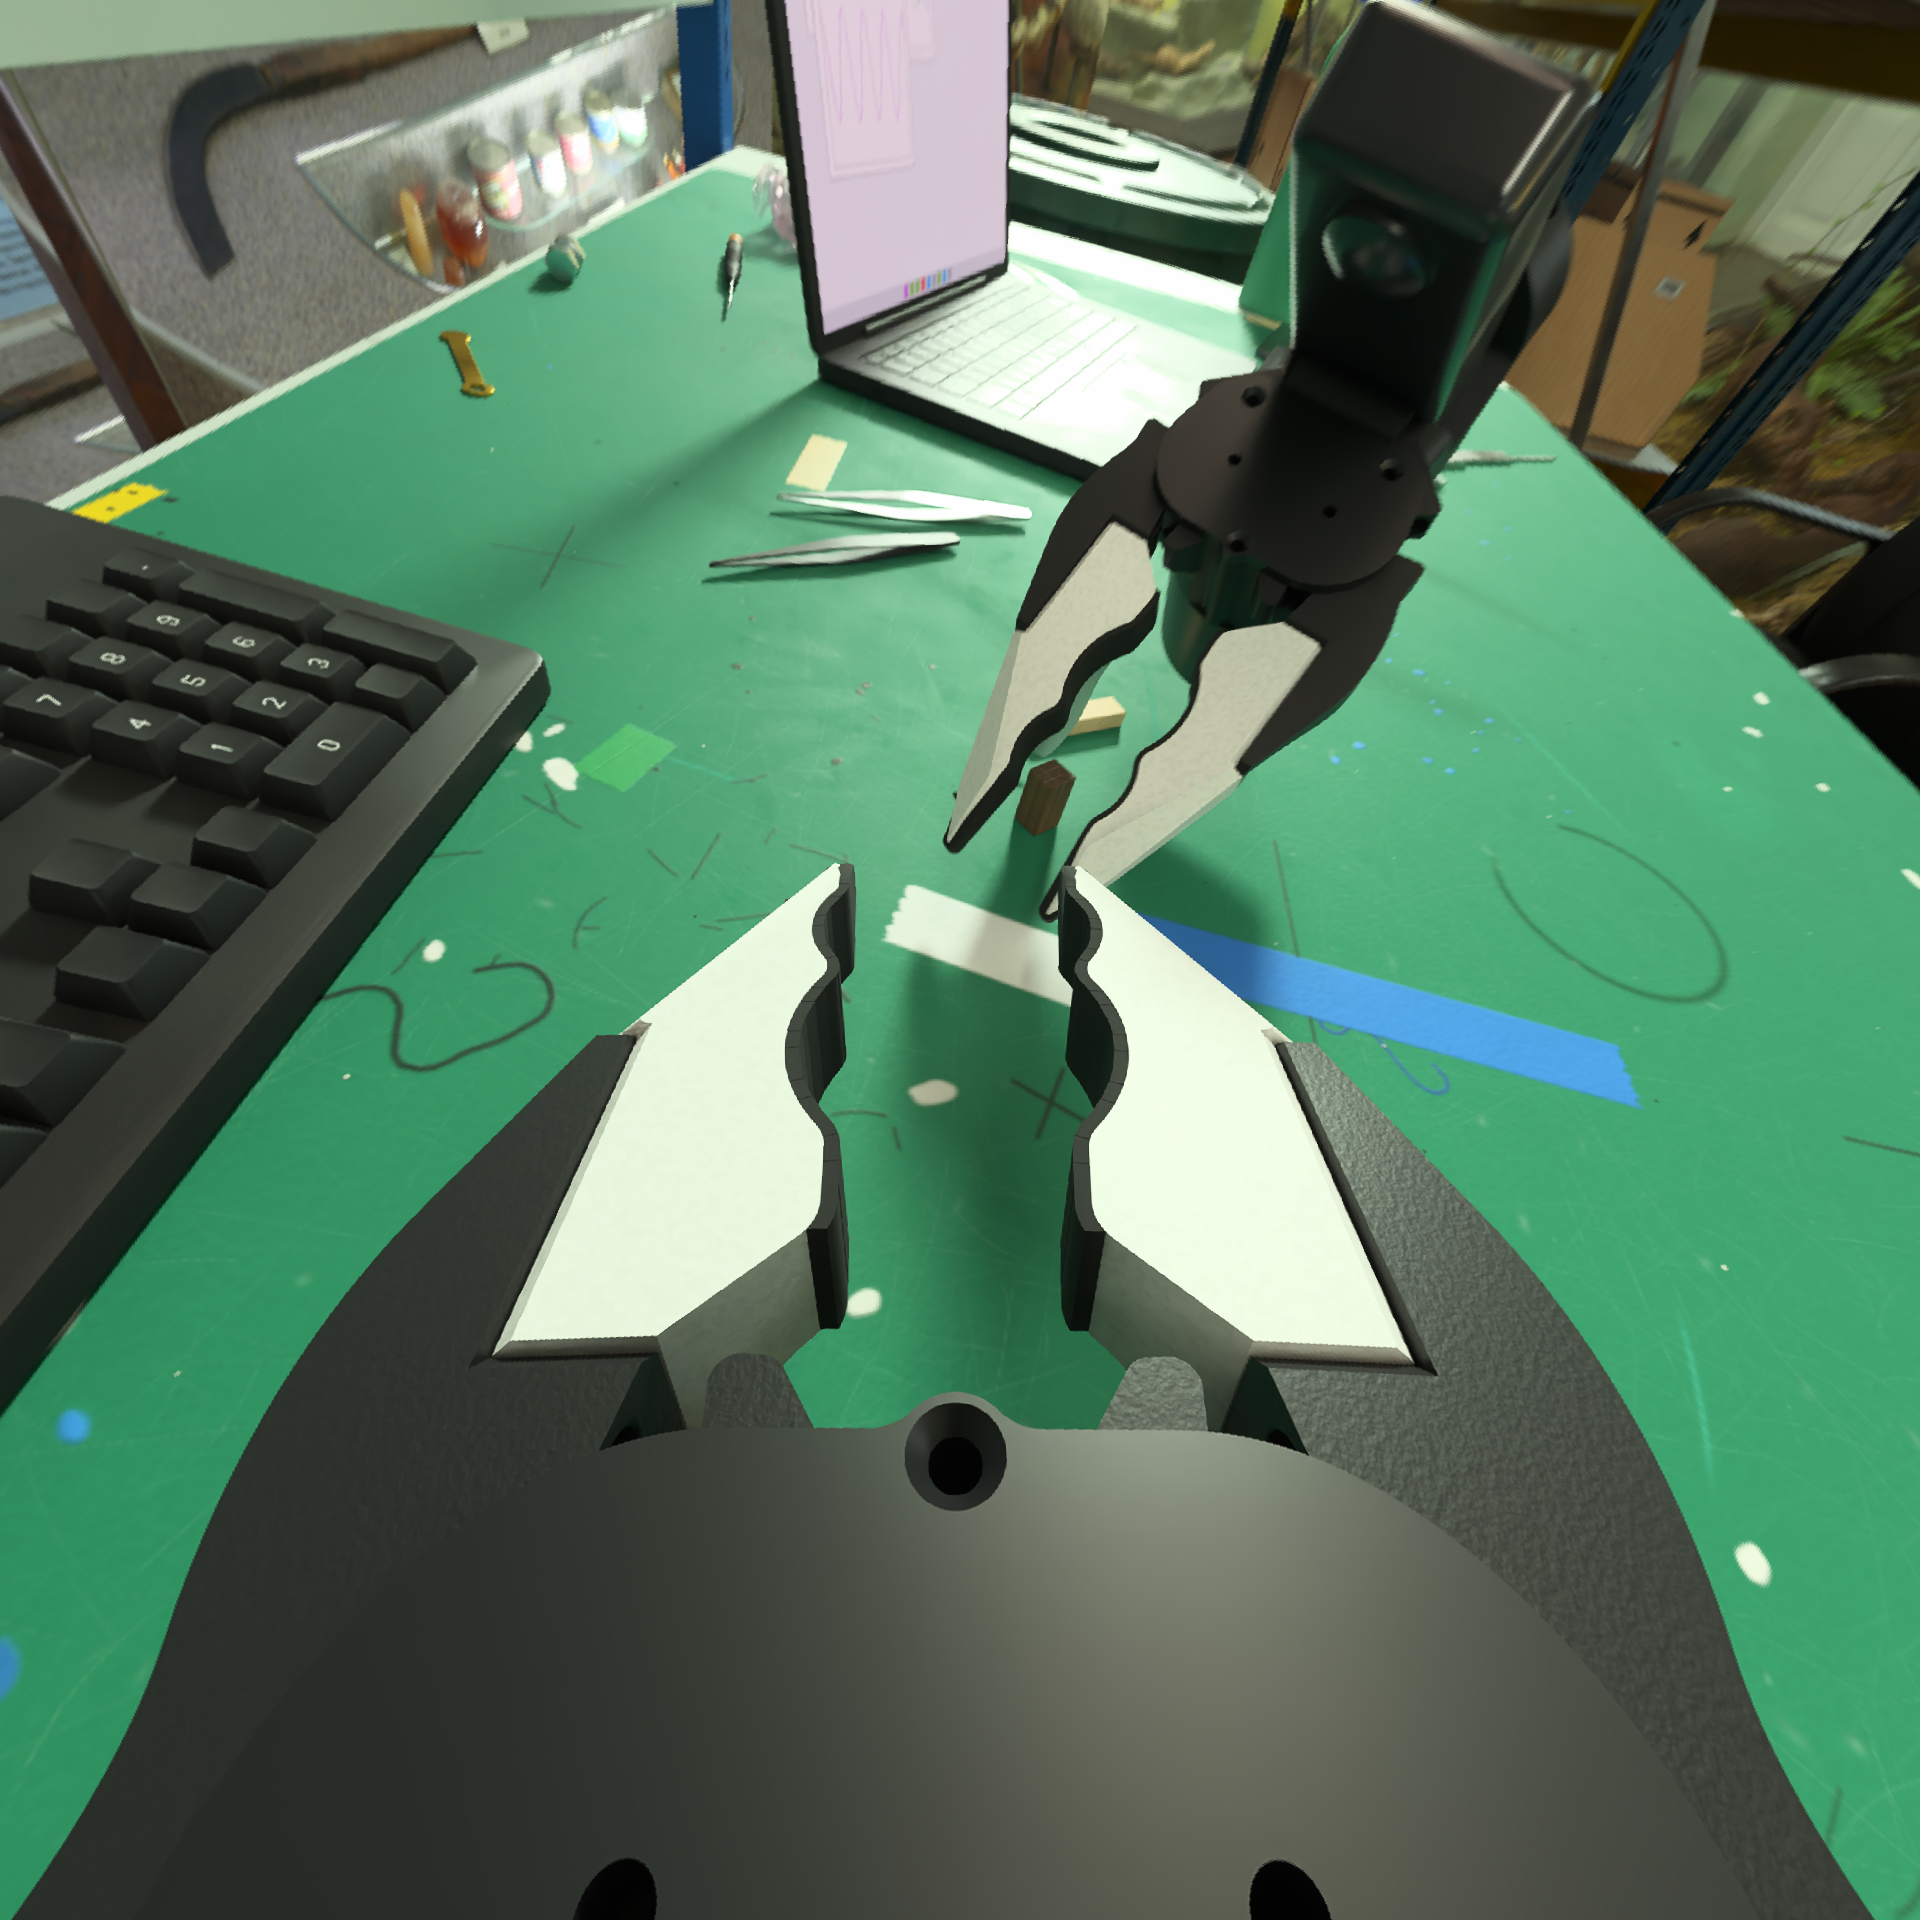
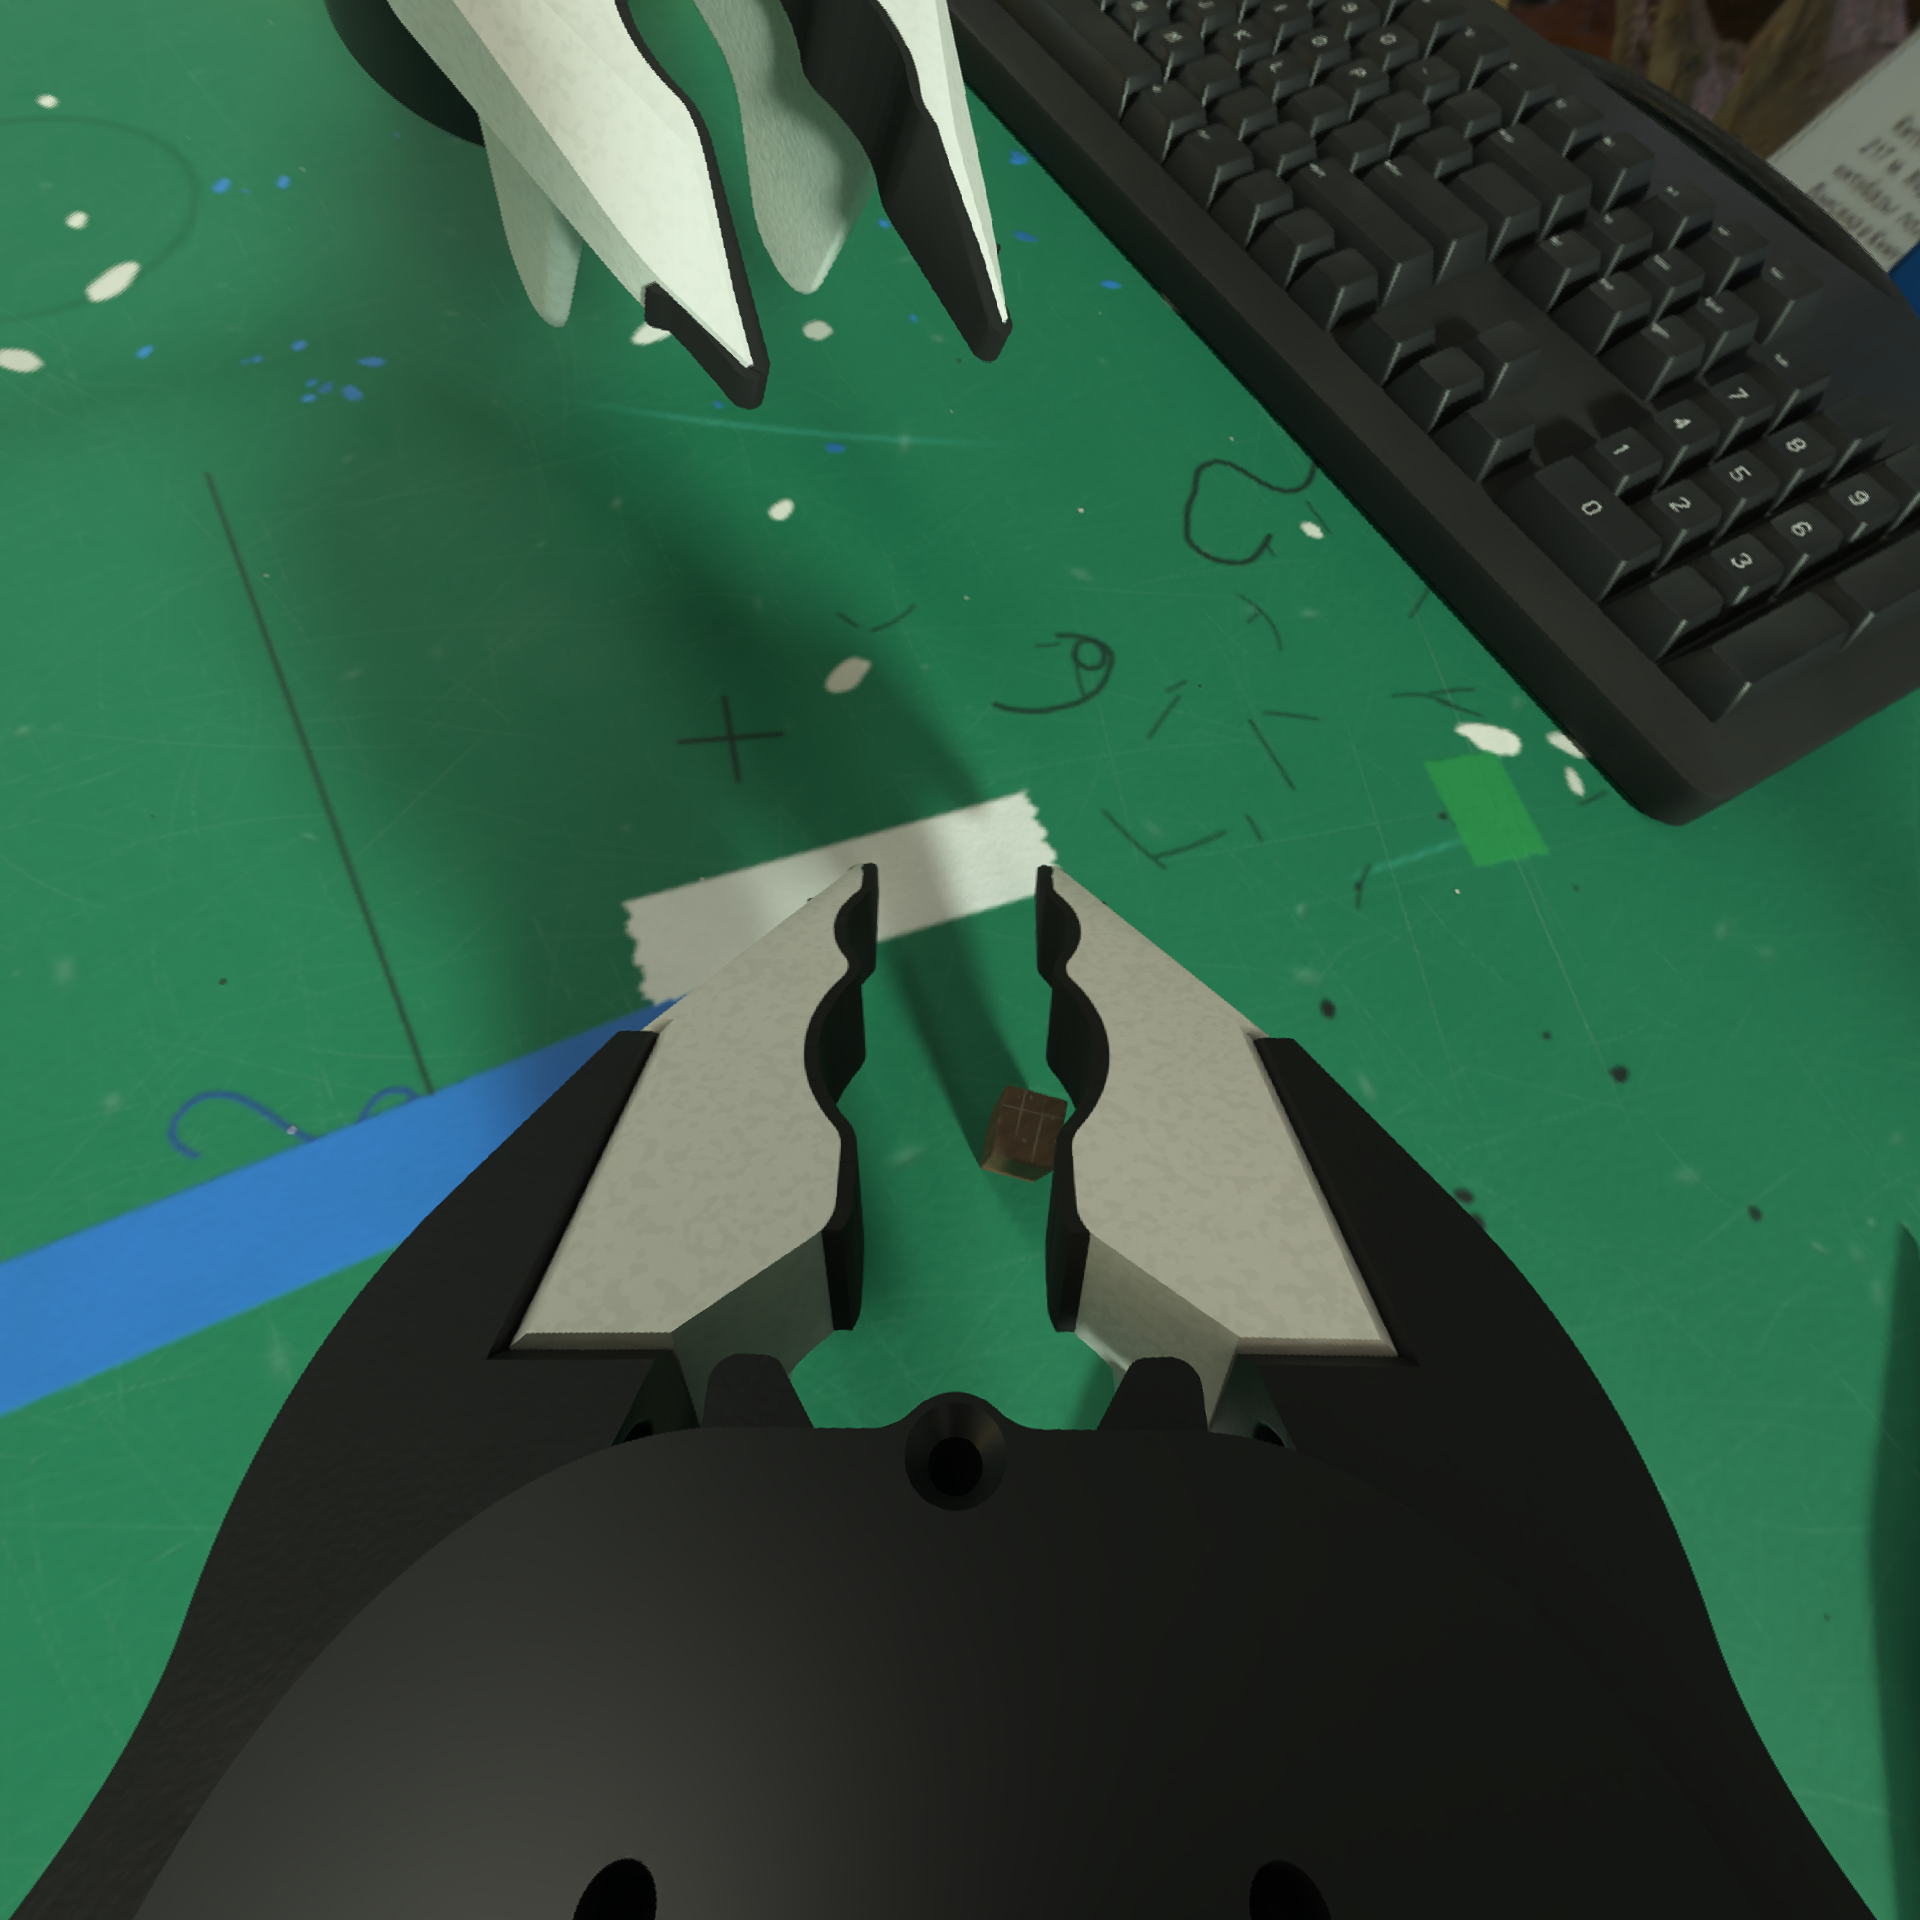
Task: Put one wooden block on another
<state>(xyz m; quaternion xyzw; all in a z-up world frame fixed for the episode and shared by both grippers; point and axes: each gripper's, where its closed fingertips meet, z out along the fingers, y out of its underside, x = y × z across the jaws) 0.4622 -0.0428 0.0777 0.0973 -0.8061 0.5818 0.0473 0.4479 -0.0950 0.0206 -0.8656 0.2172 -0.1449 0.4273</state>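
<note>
Right tongs poised over the dark block, nothing gripped yet.

The right tongs [image 1: 1003,868] hang spread above the dark wooden block [image 1: 1045,796], which stands on the green desk [image 1: 644,644] between their tips — in the right wrist view it sits hard against one finger rather than centred. A pale wooden block [image 1: 1099,716] lies just beyond, partly hidden behind the fingers. The left tongs [image 1: 956,883] hover nearby, parted and empty, near the white tape [image 1: 966,930]. The risk, I judge: closing off-centre could nudge or topple the small block, or pinch a corner so it twists out — and the two tongs are near enough to collide.
</note>
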